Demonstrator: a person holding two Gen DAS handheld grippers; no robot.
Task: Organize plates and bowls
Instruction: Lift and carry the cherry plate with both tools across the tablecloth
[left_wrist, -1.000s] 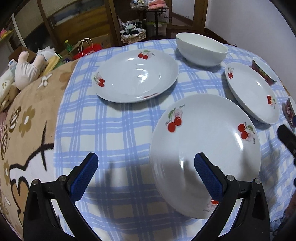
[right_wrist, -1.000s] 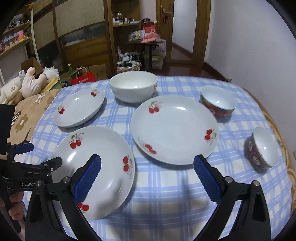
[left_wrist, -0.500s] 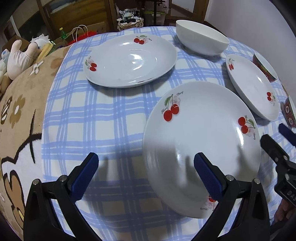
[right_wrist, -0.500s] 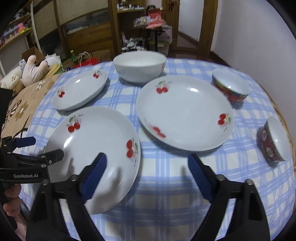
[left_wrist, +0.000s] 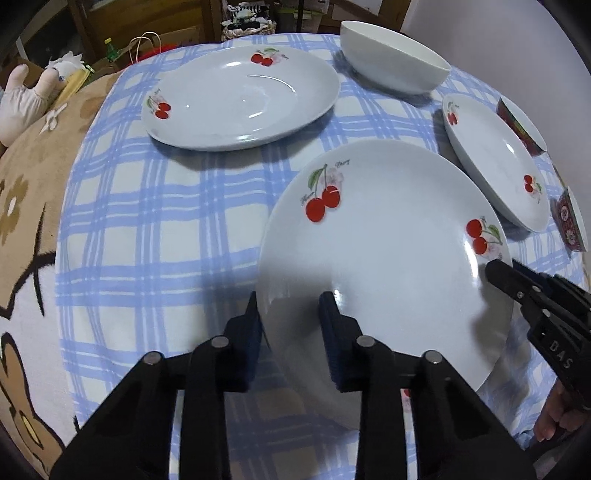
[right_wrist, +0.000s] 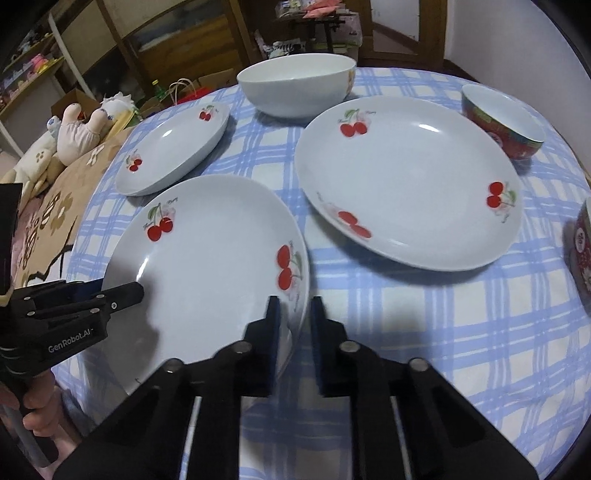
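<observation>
Half a second earlier both pairs of jaws had stood wide apart over the near plate (left_wrist: 384, 258); now each had narrowed onto its rim. The left gripper (left_wrist: 291, 317) straddled the edge at about 8 o'clock of the plate, one jaw outside and one over the inner face. The right gripper (right_wrist: 293, 317) bracketed the opposite edge at about 4 o'clock in the same way. Whether the pads were pressing the china or a sliver short of it could not be told; both looked nearly clenched on the rim.

The plate lay on the checked table (left_wrist: 166, 221) nearest the person, with a second cherry plate (right_wrist: 406, 181) at its 2 o'clock and a third plate (left_wrist: 240, 96) at 11 o'clock. The white bowl (right_wrist: 295, 88) sat at 12 o'clock, well apart.

The closing suggested a two-handed lift was about to begin, probably to stack this plate on another
</observation>
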